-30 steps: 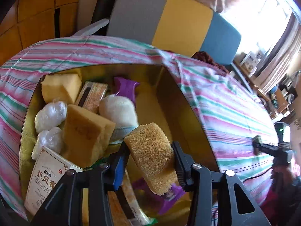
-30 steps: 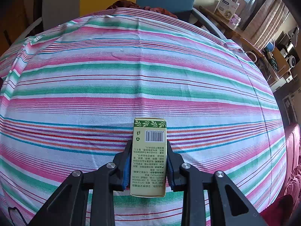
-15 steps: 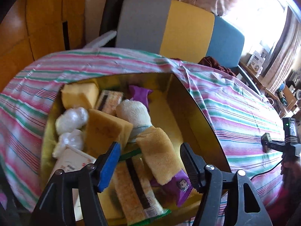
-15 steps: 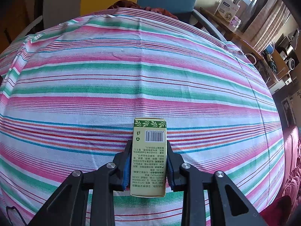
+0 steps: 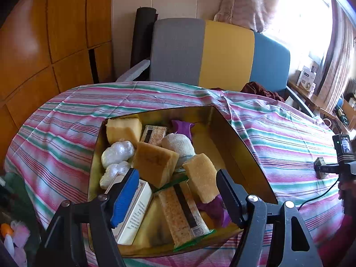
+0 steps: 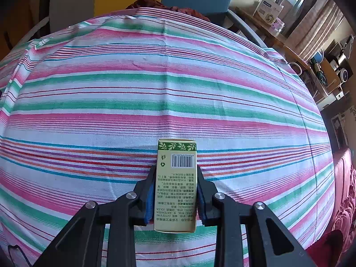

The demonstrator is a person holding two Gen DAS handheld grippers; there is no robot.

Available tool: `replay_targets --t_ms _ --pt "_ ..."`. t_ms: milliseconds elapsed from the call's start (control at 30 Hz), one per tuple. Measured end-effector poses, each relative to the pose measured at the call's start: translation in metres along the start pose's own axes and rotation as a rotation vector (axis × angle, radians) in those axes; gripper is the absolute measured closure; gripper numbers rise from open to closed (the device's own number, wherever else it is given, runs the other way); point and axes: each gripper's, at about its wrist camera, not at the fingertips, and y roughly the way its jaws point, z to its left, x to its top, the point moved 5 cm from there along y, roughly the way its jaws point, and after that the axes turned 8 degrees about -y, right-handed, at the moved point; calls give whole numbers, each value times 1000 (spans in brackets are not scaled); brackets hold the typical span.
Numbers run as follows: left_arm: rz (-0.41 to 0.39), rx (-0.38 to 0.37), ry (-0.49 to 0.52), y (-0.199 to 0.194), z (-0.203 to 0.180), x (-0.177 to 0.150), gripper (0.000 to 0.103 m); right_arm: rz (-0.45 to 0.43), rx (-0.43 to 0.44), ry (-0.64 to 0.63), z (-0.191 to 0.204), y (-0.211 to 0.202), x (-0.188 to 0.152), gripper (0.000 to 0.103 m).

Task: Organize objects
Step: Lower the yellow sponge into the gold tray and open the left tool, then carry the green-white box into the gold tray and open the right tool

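gripping green box (image 6: pixel 176 184), right gripper (image 6: pixel 175 197) clamped; left gripper (image 5: pixel 178 191) just opening, empty, above gold tray (image 5: pixel 242 155).

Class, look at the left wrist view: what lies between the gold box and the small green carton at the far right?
Only bare striped cloth lies between the gold box and the green carton.

Gold-lined open box (image 5: pixel 240 155) resting on the striped cloth, packed: yellow sponge (image 5: pixel 123 129) at the far corner, tan sponge block (image 5: pixel 155 164) mid-box, smaller tan sponge (image 5: pixel 201 183) leaning beside it, two white crinkled bundles (image 5: pixel 116 153), white box (image 5: pixel 135 211) and a cracker pack (image 5: pixel 180 211) nearest. Green carton (image 6: pixel 176 187), barcode up, lying flat on the cloth, pinched at both long sides.
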Motion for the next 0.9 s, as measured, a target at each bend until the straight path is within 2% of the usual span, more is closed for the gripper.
replay_targets --t_ms 200,400,500,633,767,900 --pt "-6 -3 -5 -5 4 -3 30 -27 79 -11 18 -18 6 73" --pt "-10 -9 -24 -8 8 -3 30 -143 200 -96 81 -76 25 73" --pt "-41 7 -63 -17 23 4 30 -225 305 -194 140 -120 33 73" --pt "-75 64 -127 -29 56 10 23 -309 444 -361 235 -173 27 73" --pt "-85 128 -178 -38 89 8 19 -314 562 -523 326 -198 7 73" --pt "-78 171 -221 -42 113 -2 15 -284 591 -630 391 -197 -8 73"
